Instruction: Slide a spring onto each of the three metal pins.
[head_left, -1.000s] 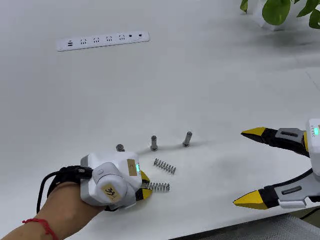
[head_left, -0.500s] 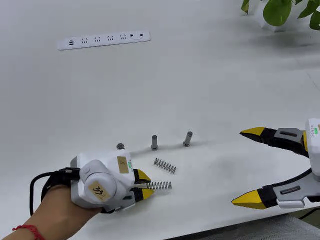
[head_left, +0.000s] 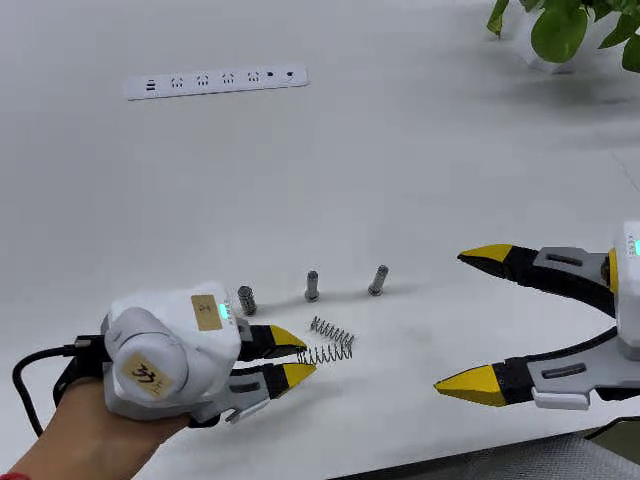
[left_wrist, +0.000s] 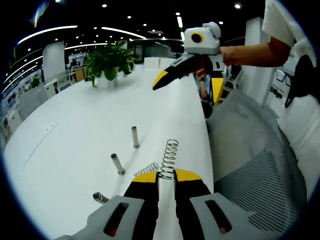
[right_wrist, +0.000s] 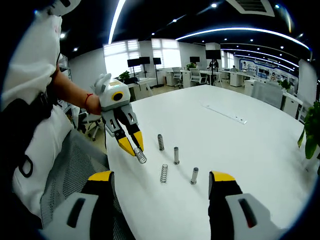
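spring (head_left: 325, 353) is now being lifted off the worktop (head_left: 400, 150), gripped by the left fingers (head_left: 283, 339), just near the middle pin (head_left: 312, 285) | right fingers (head_left: 487, 254) are being held open | threading is likely being set up next

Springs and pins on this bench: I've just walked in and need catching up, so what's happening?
A person is fitting springs onto three pins with hand-held grippers. The left gripper is shut on one end of a spring. In the head view, the leftmost pin already wears a spring; the middle pin and right pin are bare. A second spring lies loose near them. The right gripper hangs open, holding nothing.
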